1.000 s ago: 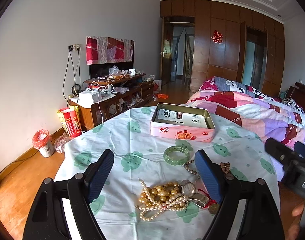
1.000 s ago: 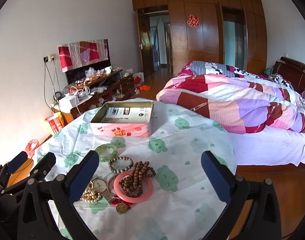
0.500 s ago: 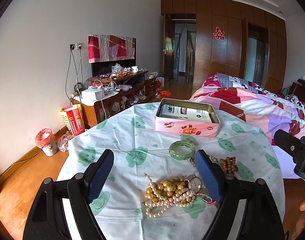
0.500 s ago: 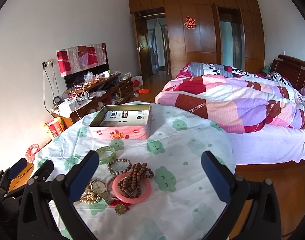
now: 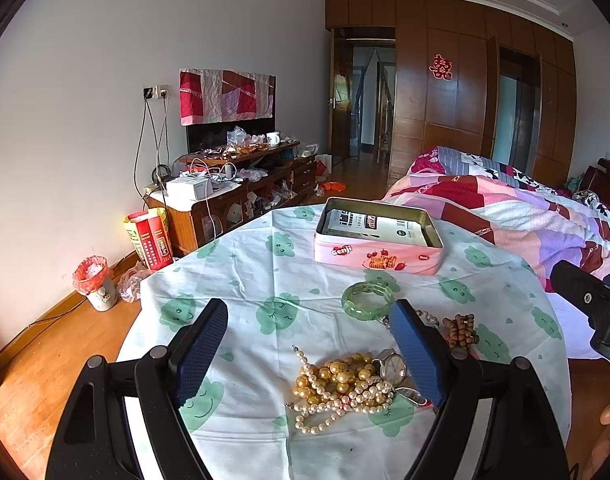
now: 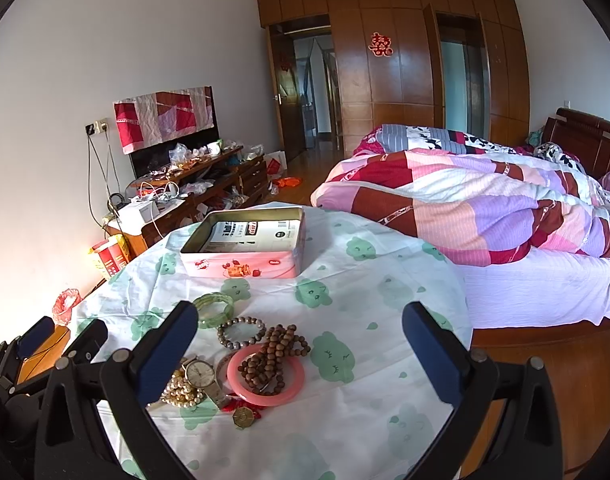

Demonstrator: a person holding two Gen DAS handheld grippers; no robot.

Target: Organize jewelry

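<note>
Loosely heaped pearl strands (image 5: 337, 390) tangle with a wristwatch (image 6: 201, 374), both grippers (image 5: 309, 354) (image 6: 301, 346) gaping empty.

Both views bright, daylit, colours saturated. Strong fisheye: wardrobe (image 6: 389, 60) and ceiling lines bow, black vignette fills the corners. Warm orange glare patch low on the white wall (image 6: 45, 240) at left. Tablecloth (image 5: 265, 264) evenly lit, soft faint shadows. Focus sharp centrally; no motion blur.
</note>
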